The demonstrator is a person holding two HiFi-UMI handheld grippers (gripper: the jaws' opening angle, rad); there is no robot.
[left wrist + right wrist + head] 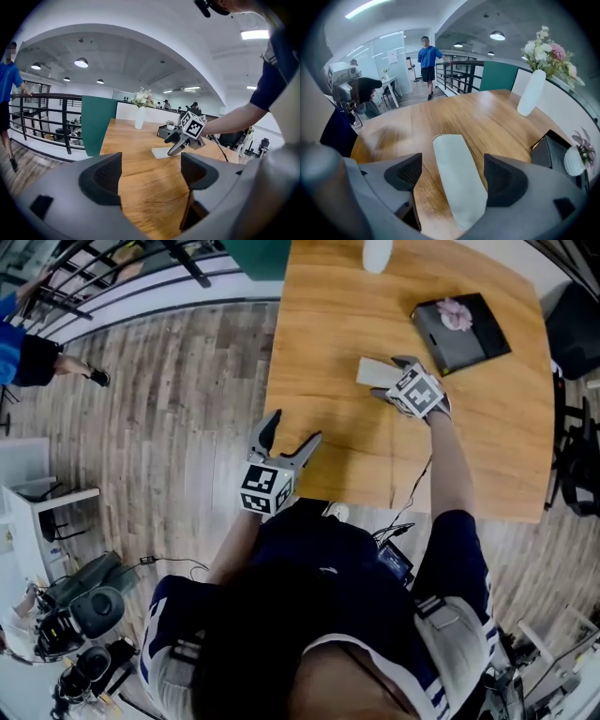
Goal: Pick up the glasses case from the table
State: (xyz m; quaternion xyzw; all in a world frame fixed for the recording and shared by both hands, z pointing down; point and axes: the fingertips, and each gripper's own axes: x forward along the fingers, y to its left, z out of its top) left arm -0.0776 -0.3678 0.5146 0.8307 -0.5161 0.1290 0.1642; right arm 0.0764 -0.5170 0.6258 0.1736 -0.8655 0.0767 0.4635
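Glasses case (375, 371), pale grey and oblong, lying flat on the wooden table (328, 315) towards its middle, short of a black tray (461, 329) that stands nearer the far right corner.

Right claw (389, 381): tilted down over the near end of the case, jaws spread wide. In the right gripper view the case (457, 183) runs lengthwise between the two dark pads (405, 171). Bare wood shows between it and the left pad, and its other edge passes close by the right pad. Neither pad presses on it; the case rests on the table, not lifted.

Left claw (293, 432): at the near left edge of the table, well apart from the case, jaws wide apart. In the left gripper view only bare table top shows between them (151, 173); it holds nothing.

White vase (531, 93) with flowers: upright at the table's far edge.
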